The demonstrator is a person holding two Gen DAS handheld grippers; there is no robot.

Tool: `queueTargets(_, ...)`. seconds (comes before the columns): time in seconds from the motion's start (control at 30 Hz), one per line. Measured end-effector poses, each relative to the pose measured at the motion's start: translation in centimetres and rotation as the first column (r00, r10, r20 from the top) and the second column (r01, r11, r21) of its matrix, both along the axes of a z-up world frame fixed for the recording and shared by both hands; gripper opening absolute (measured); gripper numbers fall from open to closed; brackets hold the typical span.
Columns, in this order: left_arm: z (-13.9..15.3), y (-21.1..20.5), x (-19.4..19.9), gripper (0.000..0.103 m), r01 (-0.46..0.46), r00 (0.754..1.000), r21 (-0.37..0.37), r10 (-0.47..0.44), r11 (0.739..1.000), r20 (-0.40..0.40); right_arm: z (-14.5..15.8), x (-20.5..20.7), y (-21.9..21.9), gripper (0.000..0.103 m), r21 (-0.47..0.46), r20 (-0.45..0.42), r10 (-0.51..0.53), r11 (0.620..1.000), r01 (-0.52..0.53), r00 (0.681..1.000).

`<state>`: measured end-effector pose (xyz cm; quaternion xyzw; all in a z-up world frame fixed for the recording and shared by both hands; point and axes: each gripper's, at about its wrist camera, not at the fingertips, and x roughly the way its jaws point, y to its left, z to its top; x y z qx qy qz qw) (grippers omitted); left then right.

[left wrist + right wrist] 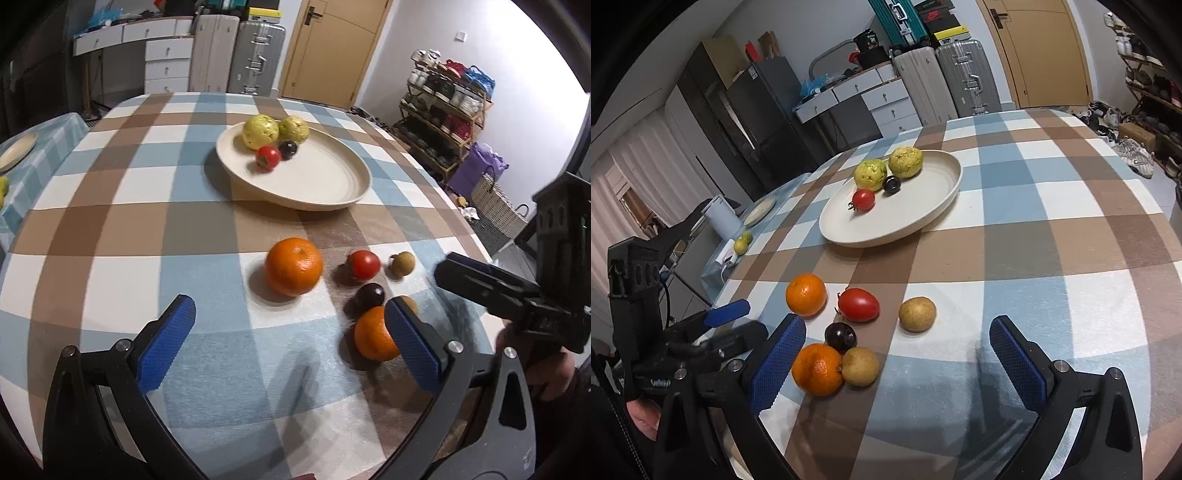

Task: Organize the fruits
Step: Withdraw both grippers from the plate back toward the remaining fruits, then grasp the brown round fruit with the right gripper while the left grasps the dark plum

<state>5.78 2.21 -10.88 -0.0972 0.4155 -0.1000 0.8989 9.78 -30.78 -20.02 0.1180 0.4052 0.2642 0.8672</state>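
The left gripper [291, 343] fills the bottom of its frame, blue pads spread wide and holding nothing; its right pad [413, 347] overlaps a near orange [373, 336] at lower right. The right gripper [897, 354] is likewise wide and empty at the bottom of its view; its left pad [775, 365] sits just beside that near orange [818, 369]. Outward, toward frame centre, loose fruit lies on the checked cloth [1052, 229]: a plum [840, 336], a tomato [858, 304], a second orange [806, 294] and two brown fruits [917, 314] [860, 366]; higher up, a cream plate [923, 218] holds two guavas [870, 174] [905, 161], a small tomato [863, 199] and a dark fruit [891, 184].
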Motion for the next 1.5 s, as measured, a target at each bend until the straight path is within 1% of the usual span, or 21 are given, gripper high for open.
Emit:
queueTargets(0.07,0.0,-0.2,0.3,0.102,0.011,1.0,-0.026,-0.012,1.0,-0.014,0.0,0.3,0.3,0.101,-0.002,0.0,0.003,1.0,-0.003,1.0)
queueTargets(0.17,-0.1,-0.5,0.7,0.102,0.032,0.999,-0.055,-0.034,0.998,-0.036,-0.3,0.9,0.5,0.095,-0.003,-0.01,0.004,1.0,-0.004,1.0)
queueTargets(0.23,-0.3,-0.9,0.9,0.102,0.045,0.998,-0.065,-0.048,0.997,-0.048,-0.5,1.4,0.6,0.089,-0.005,-0.024,0.002,1.0,-0.003,1.0)
queueTargets(0.4,-0.3,-1.9,1.5,0.102,0.075,0.994,-0.083,-0.081,0.994,-0.071,-1.2,2.3,0.5,0.081,-0.007,-0.059,0.001,1.0,-0.002,0.998)
queueTargets(0.47,-0.3,-2.2,1.6,0.102,0.082,0.993,-0.084,-0.089,0.993,-0.073,-1.3,2.4,0.5,0.075,-0.01,-0.062,0.002,1.0,-0.002,0.998)
queueTargets(0.53,-0.2,-2.5,1.8,0.102,0.092,0.993,-0.089,-0.099,0.992,-0.071,-1.4,2.5,0.6,0.065,-0.021,-0.065,0.007,1.0,-0.008,0.998)
queueTargets(0.57,-0.2,-2.6,1.9,0.102,0.098,0.992,-0.092,-0.105,0.991,-0.07,-1.5,2.6,0.7,0.061,-0.027,-0.068,0.013,1.0,-0.014,0.998)
queueTargets(0.6,-0.2,-2.7,2.0,0.102,0.102,0.992,-0.09,-0.109,0.991,-0.07,-1.5,2.7,0.8,0.054,-0.031,-0.07,0.018,0.999,-0.02,0.997)
queueTargets(0.7,-0.5,-2.9,2.4,0.102,0.109,0.99,-0.101,-0.118,0.989,-0.082,-1.8,2.8,1.0,0.048,-0.05,-0.075,0.021,0.998,-0.025,0.997)
queueTargets(0.73,-0.5,-2.9,2.5,0.102,0.11,0.989,-0.109,-0.12,0.988,-0.087,-1.8,2.9,1.1,0.042,-0.056,-0.078,0.021,0.998,-0.025,0.997)
queueTargets(0.8,-0.5,-3.0,2.7,0.102,0.113,0.988,-0.114,-0.124,0.987,-0.095,-2.0,2.9,1.2,0.036,-0.074,-0.079,0.024,0.997,-0.03,0.997)
queueTargets(0.83,-0.4,-3.1,2.8,0.102,0.117,0.987,-0.117,-0.129,0.986,-0.098,-2.1,2.9,1.3,0.03,-0.083,-0.079,0.024,0.996,-0.03,0.997)
queueTargets(0.87,-0.4,-3.2,2.8,0.102,0.12,0.986,-0.119,-0.132,0.986,-0.101,-2.1,3.0,1.3,0.028,-0.086,-0.079,0.027,0.996,-0.034,0.997)
queueTargets(0.97,-0.3,-3.8,3.1,0.101,0.133,0.983,-0.121,-0.146,0.984,-0.113,-2.2,3.2,1.1,0.027,-0.072,-0.085,0.029,0.997,-0.035,0.996)
queueTargets(1.07,-0.2,-4.2,3.7,0.101,0.138,0.977,-0.154,-0.161,0.978,-0.142,-2.2,3.3,0.6,0.027,-0.045,-0.081,0.023,0.999,-0.027,0.996)
queueTargets(1.17,-0.2,-4.6,4.1,0.1,0.131,0.973,-0.159,-0.158,0.978,-0.17,-1.9,3.3,0.0,0.027,-0.024,-0.071,0.018,1.0,-0.02,0.997)
queueTargets(1.23,-0.3,-4.9,4.5,0.094,0.116,0.969,-0.173,-0.15,0.978,-0.197,-1.7,3.3,-0.3,0.027,-0.009,-0.066,0.018,1.0,-0.019,0.998)
queueTargets(1.3,-0.4,-5.0,4.9,0.091,0.104,0.964,-0.199,-0.148,0.974,-0.219,-1.5,3.2,-0.6,0.027,0.007,-0.056,0.025,1.0,-0.024,0.998)
queueTargets(1.43,-0.8,-5.1,5.7,0.076,0.056,0.954,-0.195,-0.11,0.979,-0.279,-1.1,3.0,-0.9,0.027,0.036,-0.043,0.042,0.999,-0.041,0.998)
queueTargets(1.5,-1.0,-5.2,5.9,0.073,0.043,0.949,-0.189,-0.099,0.981,-0.298,-0.9,2.9,-1.0,0.027,0.043,-0.033,0.052,0.998,-0.05,0.998)
